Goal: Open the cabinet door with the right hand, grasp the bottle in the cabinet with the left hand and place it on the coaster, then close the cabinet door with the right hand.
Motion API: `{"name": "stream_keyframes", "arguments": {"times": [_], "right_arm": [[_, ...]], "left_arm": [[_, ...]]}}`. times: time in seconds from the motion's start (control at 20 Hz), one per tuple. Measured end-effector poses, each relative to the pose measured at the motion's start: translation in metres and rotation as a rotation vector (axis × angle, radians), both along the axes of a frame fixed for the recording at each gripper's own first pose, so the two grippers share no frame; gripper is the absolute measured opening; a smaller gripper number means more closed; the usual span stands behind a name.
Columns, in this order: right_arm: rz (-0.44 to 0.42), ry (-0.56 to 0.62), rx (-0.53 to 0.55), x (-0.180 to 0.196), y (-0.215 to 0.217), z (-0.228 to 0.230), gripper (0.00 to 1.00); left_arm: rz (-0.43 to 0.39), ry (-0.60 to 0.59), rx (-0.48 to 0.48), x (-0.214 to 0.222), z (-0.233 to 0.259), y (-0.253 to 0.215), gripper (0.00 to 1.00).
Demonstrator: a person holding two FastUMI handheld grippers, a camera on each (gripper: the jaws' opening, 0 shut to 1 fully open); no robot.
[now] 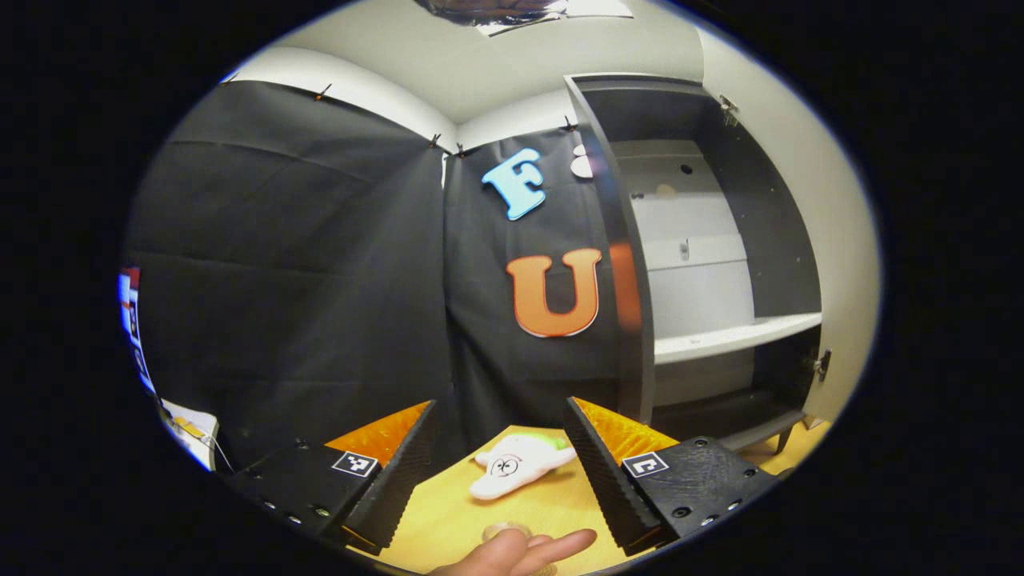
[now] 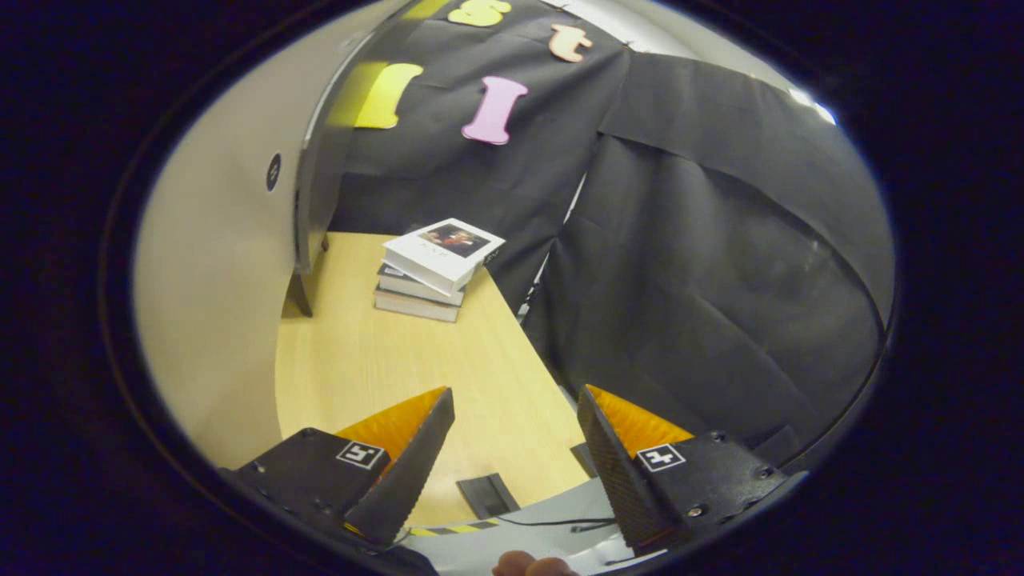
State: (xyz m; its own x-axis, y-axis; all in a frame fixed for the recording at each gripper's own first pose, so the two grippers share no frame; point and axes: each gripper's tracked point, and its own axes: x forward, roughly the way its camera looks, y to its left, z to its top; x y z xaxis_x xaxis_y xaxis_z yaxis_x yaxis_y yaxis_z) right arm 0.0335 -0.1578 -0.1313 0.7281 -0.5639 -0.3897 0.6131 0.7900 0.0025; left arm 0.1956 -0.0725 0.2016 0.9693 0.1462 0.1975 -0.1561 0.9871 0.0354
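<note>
We saw the cabinet [image 1: 720,264] standing open. Our left gripper [image 1: 500,472] and right gripper [image 2: 516,464] were both released, grasping nothing, above the desk [image 2: 360,360].

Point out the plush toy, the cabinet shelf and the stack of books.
plush toy [image 1: 518,464], left gripper view, on its white body.
cabinet shelf [image 1: 732,337], left gripper view, on its front edge.
stack of books [image 2: 438,256], right gripper view, on the top book's cover.

In the left gripper view, a plush toy [image 1: 520,462] is lying on the worktop [image 1: 480,512] between the fingers, with a hand [image 1: 516,554] nearer the camera. The cabinet [image 1: 720,264] is standing at the right, its door [image 1: 620,248] swung open and a shelf [image 1: 736,336] sitting inside. In the right gripper view, a stack of books [image 2: 436,268] is resting on the worktop, just right of the cabinet's side
</note>
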Motion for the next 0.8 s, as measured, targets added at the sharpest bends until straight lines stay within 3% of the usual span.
{"name": "stream_keyframes", "arguments": {"times": [0.1, 0.2, 0.3, 0.4, 0.55, 0.65, 0.75, 0.8], "right_arm": [[-0.027, -0.07, 0.066, 0.001, -0.008, 0.009, 0.99], [-0.017, -0.143, 0.081, 0.001, -0.018, 0.029, 1.0], [0.055, -0.202, 0.09, 0.002, -0.019, 0.052, 0.99], [0.134, -0.263, 0.128, 0.007, -0.03, 0.073, 0.99], [0.381, -0.591, 0.414, 0.004, -0.018, 0.156, 0.98], [0.654, -0.791, 0.615, -0.025, -0.005, 0.222, 0.96], [0.867, -0.886, 0.645, -0.056, 0.002, 0.263, 0.97], [0.946, -0.891, 0.567, -0.072, 0.008, 0.279, 0.97]], "left_arm": [[-0.07, -0.008, 0.018, 0.0, 0.043, -0.021, 0.95], [-0.195, 0.079, 0.01, 0.0, 0.062, -0.06, 0.95], [-0.29, 0.171, -0.028, -0.002, 0.076, -0.095, 0.96], [-0.33, 0.22, -0.04, -0.01, 0.092, -0.124, 0.96], [-0.285, 0.219, -0.019, -0.029, 0.119, -0.14, 0.96], [-0.284, 0.186, 0.001, -0.038, 0.138, -0.156, 0.96], [-0.321, 0.178, -0.005, -0.046, 0.146, -0.176, 0.96], [-0.338, 0.18, -0.006, -0.047, 0.147, -0.186, 0.96]]}}
